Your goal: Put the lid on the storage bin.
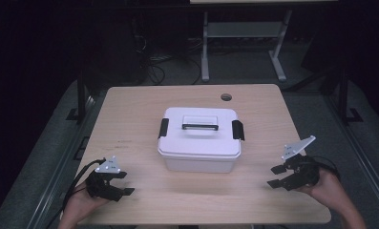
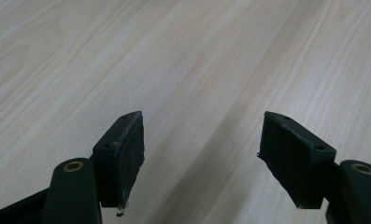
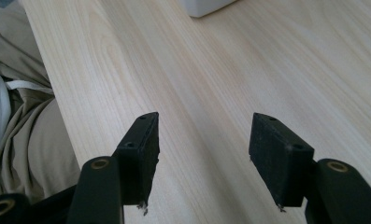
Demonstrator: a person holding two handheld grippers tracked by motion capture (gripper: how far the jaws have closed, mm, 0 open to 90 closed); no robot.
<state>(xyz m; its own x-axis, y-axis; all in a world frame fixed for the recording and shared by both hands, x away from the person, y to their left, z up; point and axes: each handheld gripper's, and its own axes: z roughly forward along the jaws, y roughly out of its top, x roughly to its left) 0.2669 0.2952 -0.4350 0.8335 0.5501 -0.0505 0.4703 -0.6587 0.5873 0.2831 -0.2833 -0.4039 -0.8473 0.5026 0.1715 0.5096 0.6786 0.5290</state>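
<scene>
Hand-held gripper left point(image 1: 124, 183) and right point(image 1: 276, 176) hovered wide open, empty, flanking a latched white box point(image 1: 199, 138) on the surface point(image 1: 130, 124).

You are looking at no text that can be read. On the wooden table point(image 1: 130, 124), just left of the white box point(image 1: 199, 138), two faint dark marks are showing that could be small print, but they are too small and blurred to make out. The box is showing you no label, brand or number, and the pads point(image 2: 127, 154) in the left gripper view are bearing no marking.
</scene>
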